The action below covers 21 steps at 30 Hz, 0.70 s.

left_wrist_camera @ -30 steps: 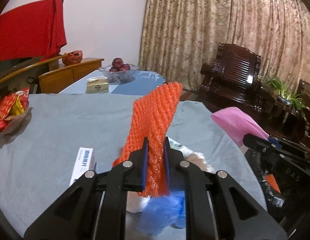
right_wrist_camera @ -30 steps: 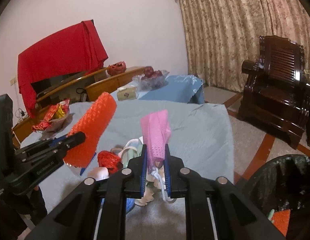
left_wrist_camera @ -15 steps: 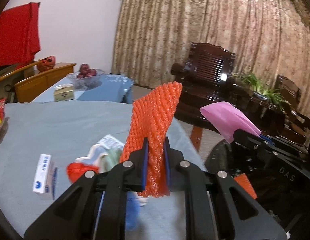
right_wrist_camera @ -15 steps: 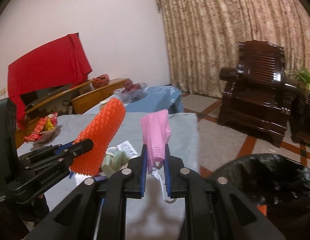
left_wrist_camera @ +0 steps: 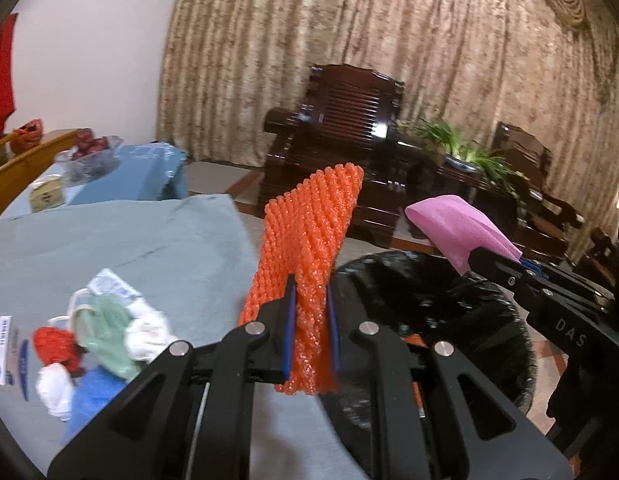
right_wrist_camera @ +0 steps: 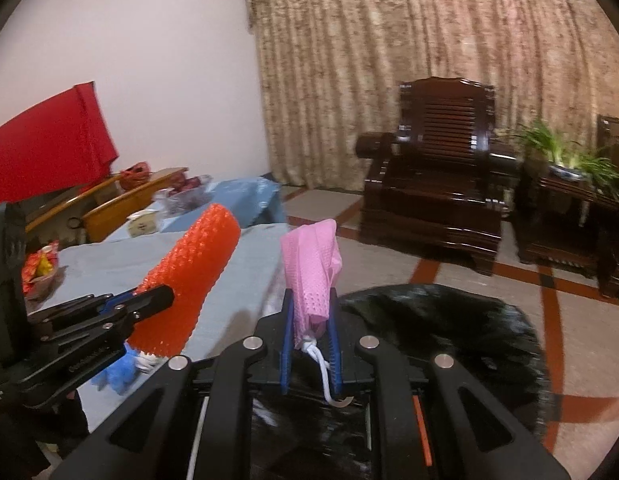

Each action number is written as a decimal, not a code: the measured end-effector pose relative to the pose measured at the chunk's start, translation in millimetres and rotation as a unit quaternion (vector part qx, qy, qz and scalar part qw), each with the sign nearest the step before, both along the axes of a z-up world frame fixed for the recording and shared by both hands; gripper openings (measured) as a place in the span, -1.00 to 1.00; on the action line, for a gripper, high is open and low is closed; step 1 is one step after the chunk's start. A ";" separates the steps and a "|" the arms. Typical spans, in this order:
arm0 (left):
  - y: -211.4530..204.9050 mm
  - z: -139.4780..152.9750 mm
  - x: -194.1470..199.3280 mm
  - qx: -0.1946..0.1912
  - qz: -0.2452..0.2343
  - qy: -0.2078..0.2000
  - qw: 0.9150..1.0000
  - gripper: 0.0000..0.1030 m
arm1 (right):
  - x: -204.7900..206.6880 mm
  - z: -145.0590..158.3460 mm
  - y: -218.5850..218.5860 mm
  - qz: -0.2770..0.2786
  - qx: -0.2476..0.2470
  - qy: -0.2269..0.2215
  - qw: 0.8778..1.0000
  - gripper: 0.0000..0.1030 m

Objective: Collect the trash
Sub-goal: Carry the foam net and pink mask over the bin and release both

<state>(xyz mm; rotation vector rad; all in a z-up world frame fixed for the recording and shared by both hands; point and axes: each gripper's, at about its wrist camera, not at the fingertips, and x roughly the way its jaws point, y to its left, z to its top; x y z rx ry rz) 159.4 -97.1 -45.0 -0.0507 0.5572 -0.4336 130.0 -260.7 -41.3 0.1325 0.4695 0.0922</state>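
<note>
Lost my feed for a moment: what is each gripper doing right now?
Left gripper: jaws closed on the orange foam net.
Right gripper: jaws closed on the pink mask, over the black bin.

The lower end of the orange foam net (left_wrist_camera: pixel 309 264) is being hidden between the left gripper (left_wrist_camera: pixel 309 336) pads. The near rim of the black bin (right_wrist_camera: pixel 449 320) is being covered by the right gripper (right_wrist_camera: pixel 311 344). The crumpled litter (left_wrist_camera: pixel 97 340) left of the left gripper is being blurred.
</note>
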 end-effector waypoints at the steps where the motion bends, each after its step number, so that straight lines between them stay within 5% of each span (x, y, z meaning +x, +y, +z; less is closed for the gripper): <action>1: -6.6 -1.3 -0.5 -0.001 -0.005 0.000 1.000 -0.75 | -2.3 -1.0 -7.3 -0.009 -0.002 0.002 1.000 -0.71; 16: -91.3 -35.3 15.5 0.003 -0.097 0.035 0.995 -0.75 | -14.9 -33.5 -72.8 -0.095 -0.021 0.051 0.994 -0.71; 19: -103.2 -47.0 19.3 0.006 -0.113 0.051 0.992 -0.60 | -14.4 -40.2 -80.5 -0.102 -0.022 0.061 0.993 -0.65; 21: -107.7 -53.4 21.4 0.011 -0.122 0.058 0.991 -0.27 | -13.1 -44.0 -83.6 -0.107 -0.025 0.066 0.992 -0.64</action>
